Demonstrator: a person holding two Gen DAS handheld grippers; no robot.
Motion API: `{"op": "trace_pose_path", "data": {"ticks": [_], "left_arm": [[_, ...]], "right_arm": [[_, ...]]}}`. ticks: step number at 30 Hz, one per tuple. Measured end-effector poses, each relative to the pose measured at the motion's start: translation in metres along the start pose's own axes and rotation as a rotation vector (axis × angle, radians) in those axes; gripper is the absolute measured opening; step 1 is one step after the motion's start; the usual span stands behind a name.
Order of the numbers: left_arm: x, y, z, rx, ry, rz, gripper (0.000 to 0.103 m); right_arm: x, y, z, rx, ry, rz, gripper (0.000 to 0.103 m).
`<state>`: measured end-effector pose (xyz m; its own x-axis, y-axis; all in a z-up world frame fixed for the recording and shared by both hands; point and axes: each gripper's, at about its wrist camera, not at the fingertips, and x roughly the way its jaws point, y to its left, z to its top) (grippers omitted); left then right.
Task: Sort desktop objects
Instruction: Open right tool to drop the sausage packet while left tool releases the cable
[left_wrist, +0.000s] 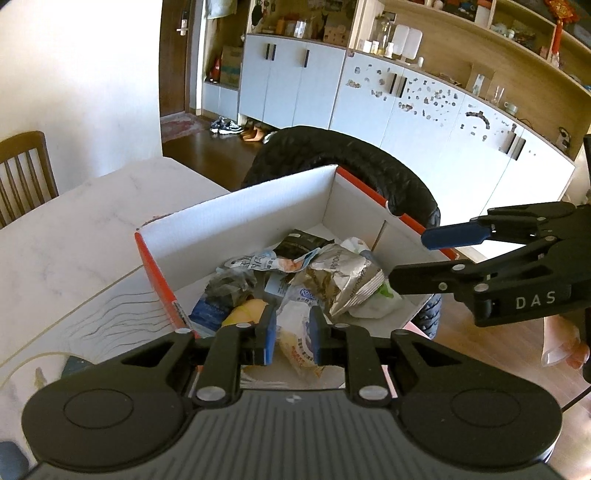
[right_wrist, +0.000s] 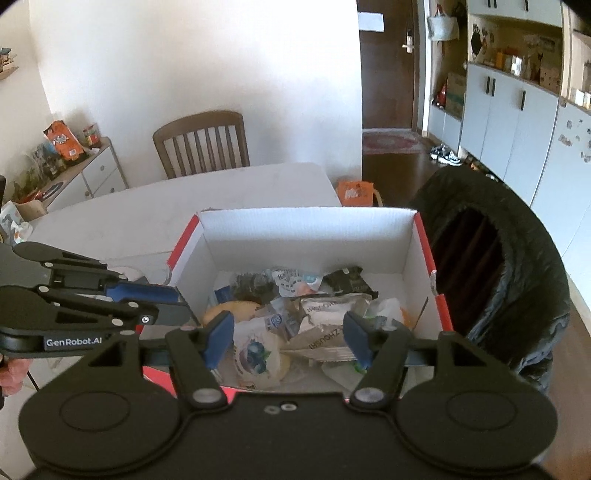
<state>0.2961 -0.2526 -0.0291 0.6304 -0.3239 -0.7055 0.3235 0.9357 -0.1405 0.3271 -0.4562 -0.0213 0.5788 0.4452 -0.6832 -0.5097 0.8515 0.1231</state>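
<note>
The left gripper (left_wrist: 291, 339) hangs over the near edge of the cardboard box (left_wrist: 258, 206), jaws narrow, with a clear bread wrapper (left_wrist: 295, 332) showing between the pads; whether they pinch it is hard to tell. The right gripper (right_wrist: 288, 341) stands wide and empty above the same box, which sits at the right end of the white table (left_wrist: 74, 229). Inside lie a silver foil bag (right_wrist: 325, 332), a dark packet (right_wrist: 349, 282) and other wrappers, so most sorting looks done. Little remains visible on the table.
</note>
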Motion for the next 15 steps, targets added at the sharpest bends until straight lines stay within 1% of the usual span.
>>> {"op": "trace_pose_path", "data": {"ticks": [2,6,8,9,10,12,15], "left_arm": [[-0.004,0.001,-0.001,0.003,-0.004,-0.001,0.02],[-0.013,0.001,-0.003,0.03,-0.02,0.014,0.021],[-0.018,0.001,-0.005,0.042,-0.029,0.028,0.026],[-0.02,0.002,-0.006,0.045,-0.03,0.032,0.035],[-0.022,0.003,-0.006,0.044,-0.033,0.033,0.054],[-0.028,0.006,-0.009,0.041,-0.052,0.039,0.075],[-0.036,0.009,-0.01,0.052,-0.068,0.046,0.075]], "right_arm": [[-0.003,0.003,-0.002,-0.007,-0.018,-0.015,0.07],[-0.007,0.007,-0.005,0.008,-0.042,-0.024,0.071],[-0.01,0.009,-0.008,0.025,-0.059,-0.025,0.085],[-0.012,0.011,-0.009,0.032,-0.069,-0.023,0.085],[-0.014,0.012,-0.01,0.037,-0.073,-0.019,0.085],[-0.016,0.016,-0.012,0.039,-0.078,-0.02,0.086],[-0.019,0.024,-0.014,0.035,-0.089,-0.036,0.089]]}}
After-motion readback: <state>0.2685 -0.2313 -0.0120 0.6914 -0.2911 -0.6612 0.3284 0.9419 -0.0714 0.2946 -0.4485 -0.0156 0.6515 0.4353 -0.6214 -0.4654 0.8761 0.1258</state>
